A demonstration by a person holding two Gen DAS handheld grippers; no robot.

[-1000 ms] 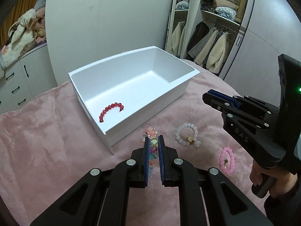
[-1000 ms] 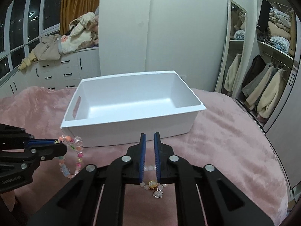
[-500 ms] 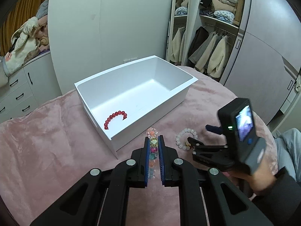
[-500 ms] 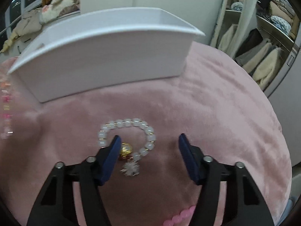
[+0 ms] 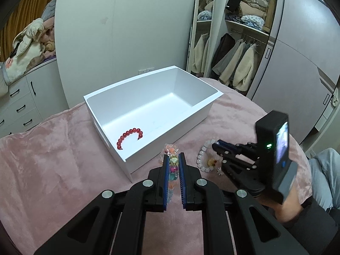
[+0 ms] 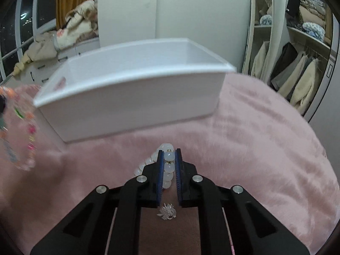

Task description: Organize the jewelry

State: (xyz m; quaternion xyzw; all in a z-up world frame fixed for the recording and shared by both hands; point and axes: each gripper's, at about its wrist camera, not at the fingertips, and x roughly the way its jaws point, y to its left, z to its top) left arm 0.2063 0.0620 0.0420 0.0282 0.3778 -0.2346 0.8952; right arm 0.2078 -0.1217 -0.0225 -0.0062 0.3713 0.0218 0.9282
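one red bead bracelet (image 5: 129, 137) lies in the white plastic bin (image 5: 210, 89) ahead; left gripper (image 5: 174, 163) clamps the multicoloured bead bracelet (image 5: 173, 161), right gripper (image 6: 169, 161) has just closed on the white bead bracelet (image 6: 169, 166); both await binning.

We saw that our left gripper (image 5: 174, 165) was black, with blue ribbed pads lining its jaws and round silver screws on angular, cut-out arms. Our right gripper (image 6: 169, 163) was built the same. At three o'clock in the left view, it carried a black camera block with a lit screen and green light. We wore a dark sleeve (image 5: 312, 218) and light jeans.
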